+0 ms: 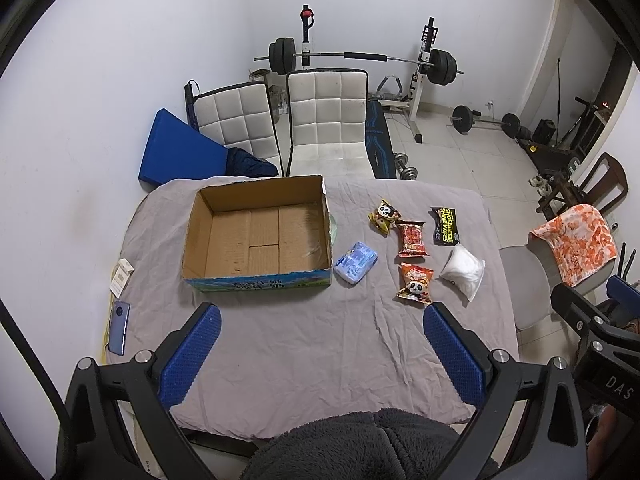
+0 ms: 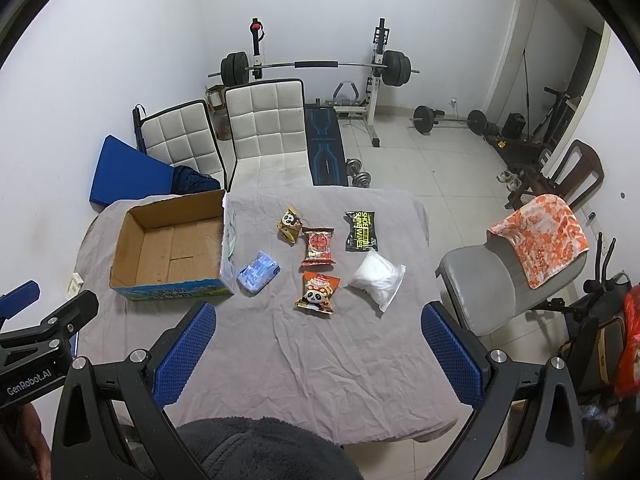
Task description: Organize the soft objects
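While both grippers are hovering high above a table [image 1: 304, 344] draped in creased grey cloth, six soft packets are lying scattered on its right half beside an open cardboard box [image 1: 260, 236]. The left gripper [image 1: 322, 354] is holding its jaws spread wide with nothing between them, its fingers [image 1: 192, 354] faced in blue, dimpled rubber on black frames. The right gripper [image 2: 318, 354] is showing the same wide, empty stance over the near edge of the table.

The box, rectangular with plain corrugated brown walls and a printed blue-green outer band, is sitting on the left half with nothing visible inside. Just beside its near right corner, a plump pale-blue tissue pack [image 1: 356, 262] is resting in crinkly film. Farther right, a red snack pouch [image 1: 412, 239] is lying between a yellow panda pouch [image 1: 384, 216] behind it and an orange panda pouch [image 1: 415, 283] in front, all glossy and pillow-shaped. A flat black wipes sachet [image 1: 446, 226] with yellow lettering is lying at the far right, and a puffy white bag [image 1: 464, 270] in clear plastic, possibly holding cotton, is sitting just in front of it. At the table's left edge, a blue phone [image 1: 119, 328] is lying flat.
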The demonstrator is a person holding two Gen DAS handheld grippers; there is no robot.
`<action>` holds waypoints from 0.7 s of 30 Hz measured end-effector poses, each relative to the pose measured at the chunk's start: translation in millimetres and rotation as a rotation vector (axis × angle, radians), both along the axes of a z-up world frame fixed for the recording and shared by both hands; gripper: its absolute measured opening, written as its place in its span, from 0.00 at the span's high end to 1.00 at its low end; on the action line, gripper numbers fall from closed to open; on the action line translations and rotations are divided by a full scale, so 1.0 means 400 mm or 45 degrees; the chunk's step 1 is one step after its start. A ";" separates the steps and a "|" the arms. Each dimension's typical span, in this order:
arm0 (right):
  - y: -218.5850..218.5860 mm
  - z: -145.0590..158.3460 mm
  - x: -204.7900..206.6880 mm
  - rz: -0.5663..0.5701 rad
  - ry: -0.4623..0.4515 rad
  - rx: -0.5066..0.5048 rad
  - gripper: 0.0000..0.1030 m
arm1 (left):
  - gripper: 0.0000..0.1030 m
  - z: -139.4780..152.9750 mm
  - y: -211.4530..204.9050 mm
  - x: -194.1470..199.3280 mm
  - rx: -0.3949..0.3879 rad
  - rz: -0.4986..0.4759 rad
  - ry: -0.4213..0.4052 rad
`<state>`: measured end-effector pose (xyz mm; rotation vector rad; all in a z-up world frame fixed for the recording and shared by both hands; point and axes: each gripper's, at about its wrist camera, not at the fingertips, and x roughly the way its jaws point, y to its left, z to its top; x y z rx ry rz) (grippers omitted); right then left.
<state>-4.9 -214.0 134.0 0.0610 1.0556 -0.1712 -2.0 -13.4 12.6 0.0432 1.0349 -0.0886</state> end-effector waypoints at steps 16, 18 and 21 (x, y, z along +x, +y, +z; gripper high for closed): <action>0.002 -0.003 -0.007 0.017 -0.002 0.000 0.00 | 0.00 0.001 -0.002 -0.002 -0.004 0.003 -0.007; -0.009 -0.011 -0.004 0.005 0.009 0.016 0.00 | 0.00 -0.002 -0.004 -0.004 -0.008 0.003 -0.004; -0.041 -0.031 0.013 -0.031 0.028 0.021 0.00 | 0.00 -0.012 -0.018 0.007 -0.018 -0.008 0.009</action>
